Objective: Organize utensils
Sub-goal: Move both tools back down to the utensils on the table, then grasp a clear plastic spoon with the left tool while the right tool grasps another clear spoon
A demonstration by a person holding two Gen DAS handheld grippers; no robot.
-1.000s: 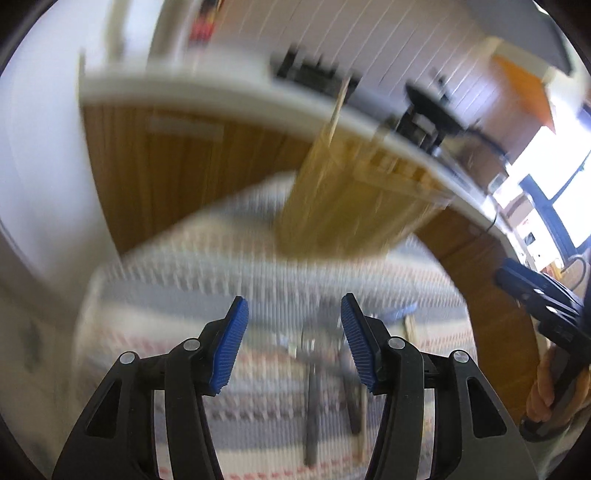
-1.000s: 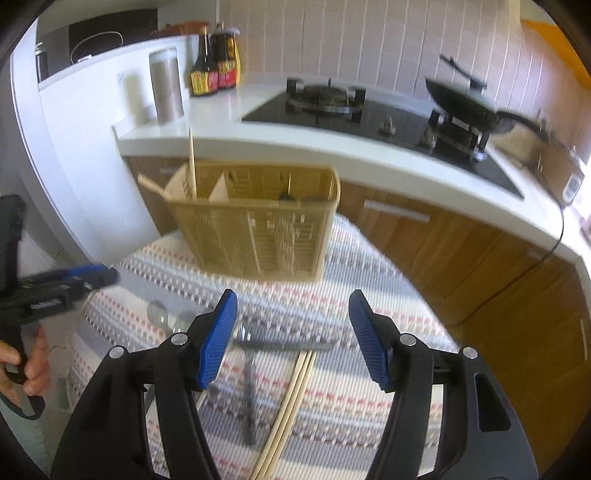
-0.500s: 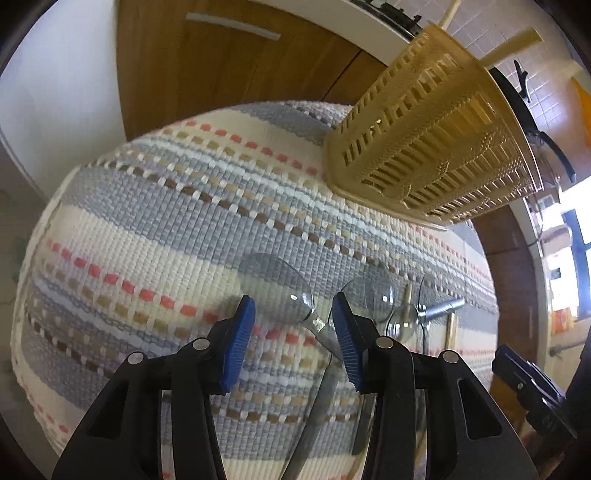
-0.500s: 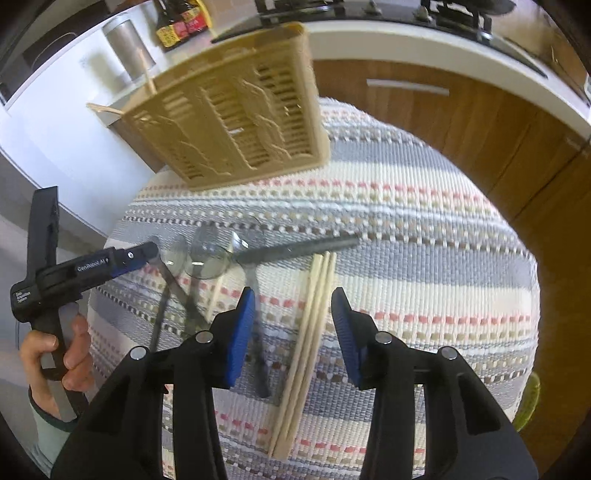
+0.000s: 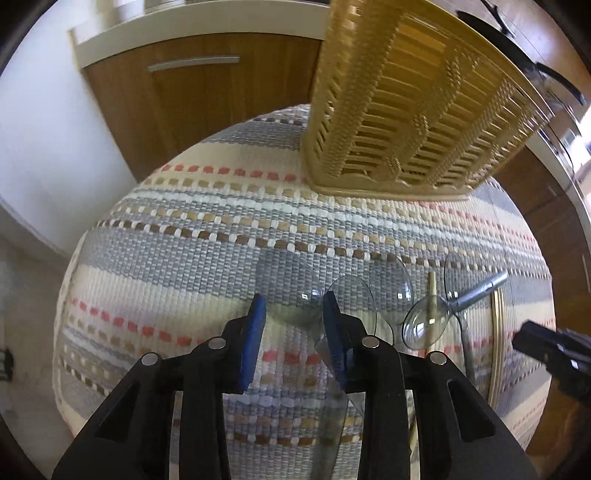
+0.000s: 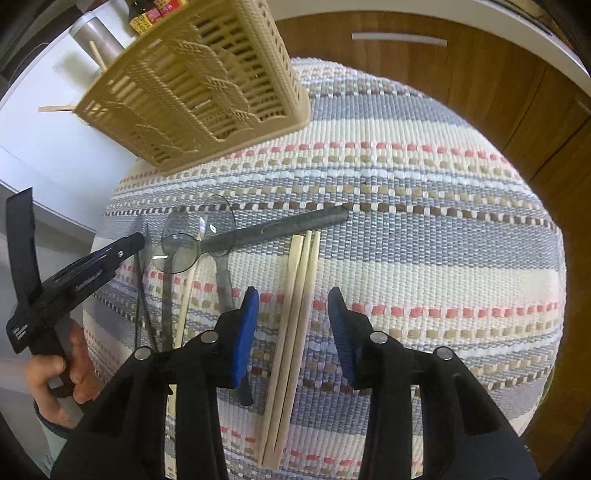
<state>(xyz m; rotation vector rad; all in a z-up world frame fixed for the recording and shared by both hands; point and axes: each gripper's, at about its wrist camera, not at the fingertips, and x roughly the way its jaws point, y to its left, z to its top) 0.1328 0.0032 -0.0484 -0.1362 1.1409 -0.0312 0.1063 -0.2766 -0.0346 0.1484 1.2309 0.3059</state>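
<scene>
Striped mat [image 6: 424,206] covers table, tan basket [image 6: 195,92] at far edge, couple sticks already in it. Loose stuff still on mat: clear spoons [image 5: 291,291] left, chopstick bundle [image 6: 299,314] right, looks like 3. Left gripper [image 5: 293,308] spread, straddling spoon bowl. Right gripper [image 6: 291,314] spread over chopsticks, nothing pinched. Pickup step, I'd say. Next: drop lower, squeeze, carry to basket.

Striped woven mat [image 6: 424,206] in grey, cream and pink covers the round bench. Behind it there's a wood cabinet [image 5: 207,99] with a silver handle [image 5: 194,63] under a white countertop [image 5: 192,20]. A steel canister [image 6: 96,34] and sauce bottles [image 6: 155,13] sit up there, and a dark pan [image 5: 517,48] off to the side.
</scene>
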